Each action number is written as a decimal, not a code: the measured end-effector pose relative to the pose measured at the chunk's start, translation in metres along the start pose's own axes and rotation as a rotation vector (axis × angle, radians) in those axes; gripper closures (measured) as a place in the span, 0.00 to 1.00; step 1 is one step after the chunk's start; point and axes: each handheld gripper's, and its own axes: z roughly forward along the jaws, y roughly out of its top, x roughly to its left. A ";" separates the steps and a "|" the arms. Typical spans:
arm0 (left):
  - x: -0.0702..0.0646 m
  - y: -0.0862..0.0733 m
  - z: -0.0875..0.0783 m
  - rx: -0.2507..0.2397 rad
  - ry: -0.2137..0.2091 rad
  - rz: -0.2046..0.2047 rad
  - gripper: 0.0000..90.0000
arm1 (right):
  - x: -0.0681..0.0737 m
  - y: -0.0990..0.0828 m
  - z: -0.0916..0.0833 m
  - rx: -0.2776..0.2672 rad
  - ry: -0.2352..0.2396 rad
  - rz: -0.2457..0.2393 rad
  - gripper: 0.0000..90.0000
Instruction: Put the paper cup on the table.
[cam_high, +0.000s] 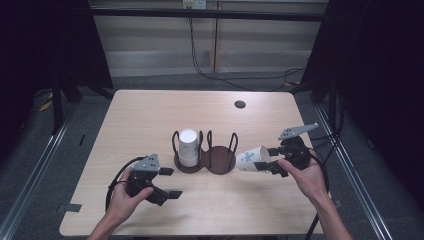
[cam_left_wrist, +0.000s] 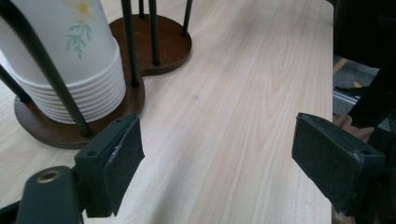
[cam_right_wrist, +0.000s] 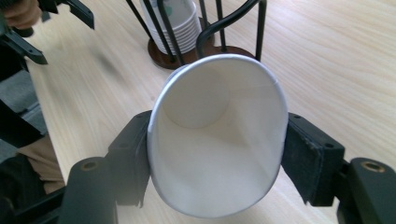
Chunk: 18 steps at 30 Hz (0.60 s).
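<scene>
Stacking was judged the step in hand. In the high view, a paper cup (cam_high: 248, 160) was gripped on its side by the right gripper (cam_high: 269, 159), just right of the wooden holder (cam_high: 218, 161), whose left bay held a cup stack (cam_high: 188, 147); its right bay stood empty. Uprighting the cup seemed needed next.

In the left gripper view, the left gripper (cam_left_wrist: 219, 161) was held open, empty, beside the holder.

In the right gripper view, the held cup was seen empty.
</scene>
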 end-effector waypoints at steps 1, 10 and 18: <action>0.000 0.000 0.000 -0.001 0.002 0.002 0.18 | 0.000 0.001 0.000 0.005 0.000 -0.002 0.35; -0.001 0.000 0.002 0.008 -0.005 0.003 0.18 | -0.012 0.013 -0.001 0.081 -0.062 0.006 0.35; -0.002 0.000 0.005 0.030 -0.013 0.016 0.18 | -0.023 0.023 0.007 0.206 -0.119 0.007 0.34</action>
